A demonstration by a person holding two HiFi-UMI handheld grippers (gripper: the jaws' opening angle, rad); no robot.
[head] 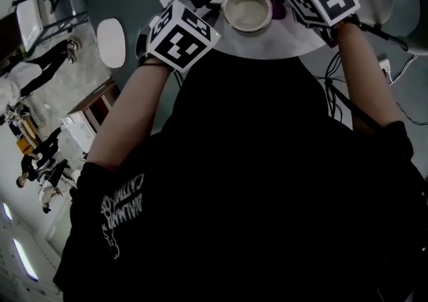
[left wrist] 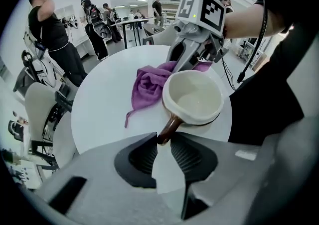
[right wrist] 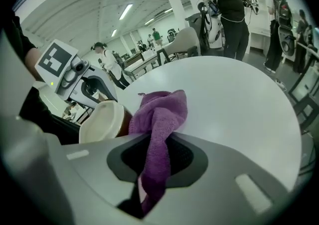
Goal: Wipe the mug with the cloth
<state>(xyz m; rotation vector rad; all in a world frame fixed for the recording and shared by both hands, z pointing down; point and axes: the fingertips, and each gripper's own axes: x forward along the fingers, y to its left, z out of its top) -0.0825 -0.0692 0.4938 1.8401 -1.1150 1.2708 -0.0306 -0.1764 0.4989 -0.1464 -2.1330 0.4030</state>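
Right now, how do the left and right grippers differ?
1. The left gripper is closed on the brown handle of the mug. The right gripper is closed on the purple cloth.
2. The left gripper's mug is rigid and sits beyond the jaw tips. The right gripper's cloth hangs limp through its jaws.

Shared: both are gripping something, on opposite sides of the mug, over the white table.
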